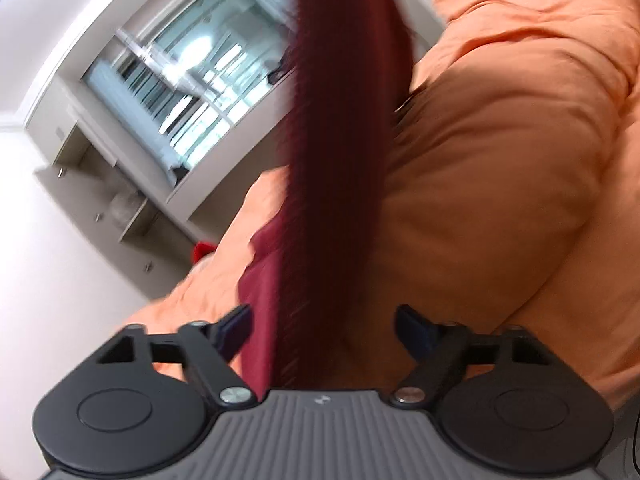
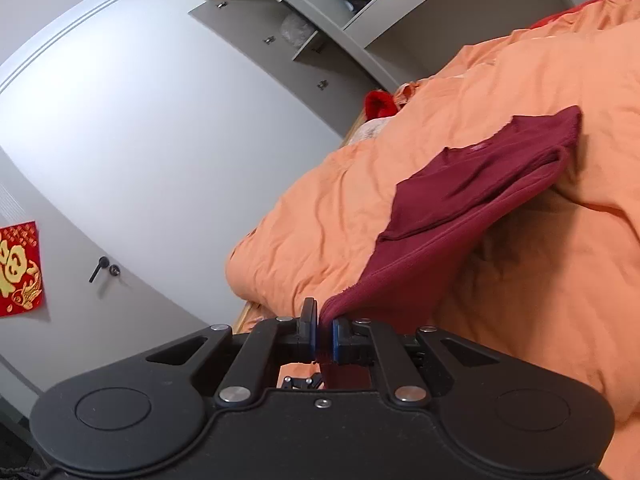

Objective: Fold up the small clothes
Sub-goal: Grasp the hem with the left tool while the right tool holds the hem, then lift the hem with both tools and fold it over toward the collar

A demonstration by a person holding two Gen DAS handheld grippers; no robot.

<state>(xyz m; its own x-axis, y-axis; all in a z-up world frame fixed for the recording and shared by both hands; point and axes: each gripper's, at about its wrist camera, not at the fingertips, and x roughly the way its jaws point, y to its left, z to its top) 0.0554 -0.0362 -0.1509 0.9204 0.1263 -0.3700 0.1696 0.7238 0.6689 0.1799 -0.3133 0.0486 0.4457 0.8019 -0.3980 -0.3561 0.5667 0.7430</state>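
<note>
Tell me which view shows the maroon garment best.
The right wrist view: the garment is sharp, partly folded on the orange duvet, one edge pinched in the shut right gripper. The left wrist view shows only a blurred maroon strip hanging between the open left gripper's fingers, its shape unreadable.

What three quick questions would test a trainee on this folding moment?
1. True or false: the right tongs are shut on an edge of the maroon garment.
2. What does the garment rest on? A) a wooden table B) an orange duvet C) a grey carpet
3. Fill in: the left tongs are ____, with maroon cloth hanging between the fingers but not pinched.

Key: 1 true; 2 B; 3 open
</note>
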